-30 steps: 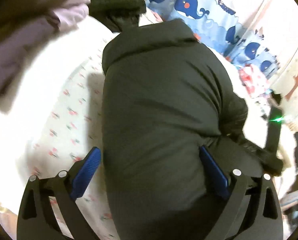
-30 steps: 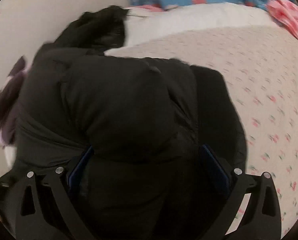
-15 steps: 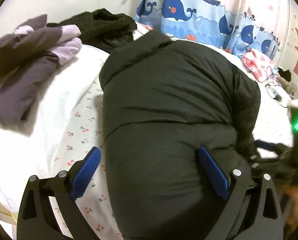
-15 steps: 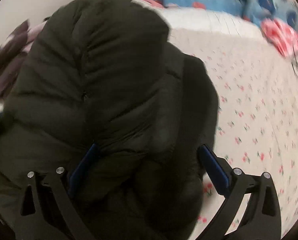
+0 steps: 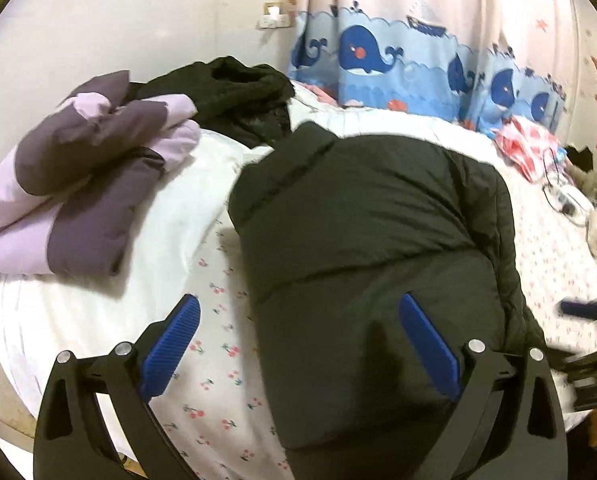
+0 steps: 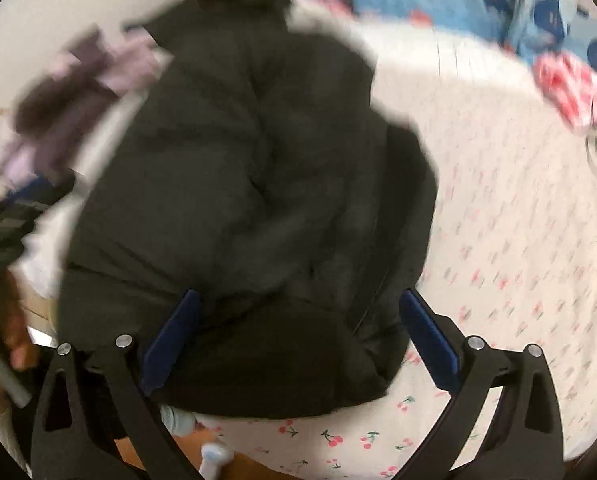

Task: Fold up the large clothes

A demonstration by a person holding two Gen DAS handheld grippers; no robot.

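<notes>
A black puffer jacket [image 5: 370, 248] lies folded in a thick bundle on the cherry-print bed sheet [image 5: 214, 344]. My left gripper [image 5: 298, 344] is open and empty, hovering above the jacket's near left edge. In the blurred right wrist view the same jacket [image 6: 250, 200] fills the middle, and my right gripper [image 6: 298, 344] is open and empty above its near end. The right gripper also shows in the left wrist view [image 5: 586, 312] at the right edge, off the jacket.
A folded purple and lilac jacket [image 5: 82, 184] lies on a white duvet [image 5: 110, 292] at the left. Another dark garment [image 5: 238, 96] is heaped behind it. A whale-print curtain [image 5: 418, 64], red-white cloth [image 5: 526, 148] and cables [image 5: 566, 200] sit at the far right.
Both grippers have pulled back and lifted away from the jacket, so more of the bed and room shows. The right gripper has moved off the jacket's right side. The jacket stays folded.
</notes>
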